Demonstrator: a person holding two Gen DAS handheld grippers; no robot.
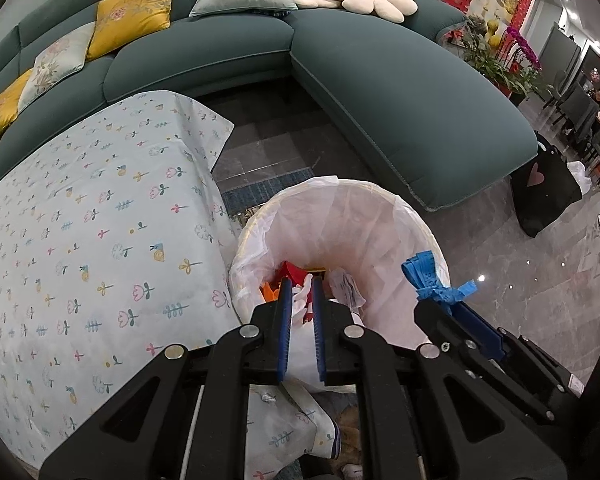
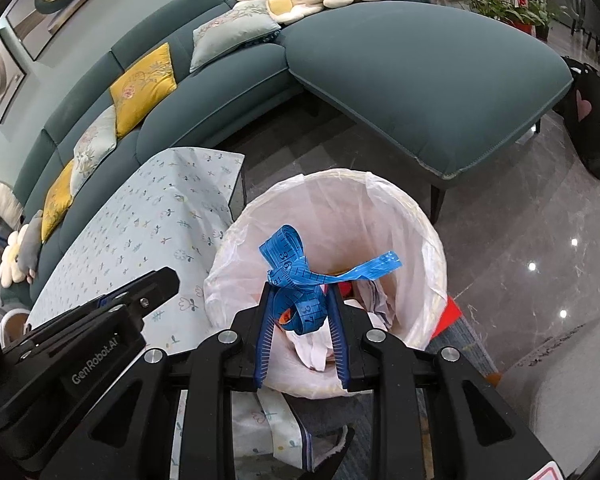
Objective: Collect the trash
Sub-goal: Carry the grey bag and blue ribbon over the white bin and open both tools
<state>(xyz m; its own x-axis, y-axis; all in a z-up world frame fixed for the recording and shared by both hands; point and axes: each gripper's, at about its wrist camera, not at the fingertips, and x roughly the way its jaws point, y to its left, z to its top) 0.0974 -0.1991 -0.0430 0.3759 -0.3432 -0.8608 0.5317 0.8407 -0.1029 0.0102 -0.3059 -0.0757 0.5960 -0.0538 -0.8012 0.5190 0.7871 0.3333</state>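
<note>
A round bin lined with a white plastic bag stands on the floor beside the table; it also shows in the right wrist view. Inside lie red, orange and white scraps. My right gripper is shut on a knotted blue measuring tape and holds it over the bin's mouth; the tape also shows in the left wrist view. My left gripper is over the bin's near rim, jaws slightly apart with nothing between them; it shows from the side in the right wrist view.
A table with a floral pale-blue cloth stands left of the bin. A teal sectional sofa with cushions curves behind. A black bag sits on the glossy dark floor at right.
</note>
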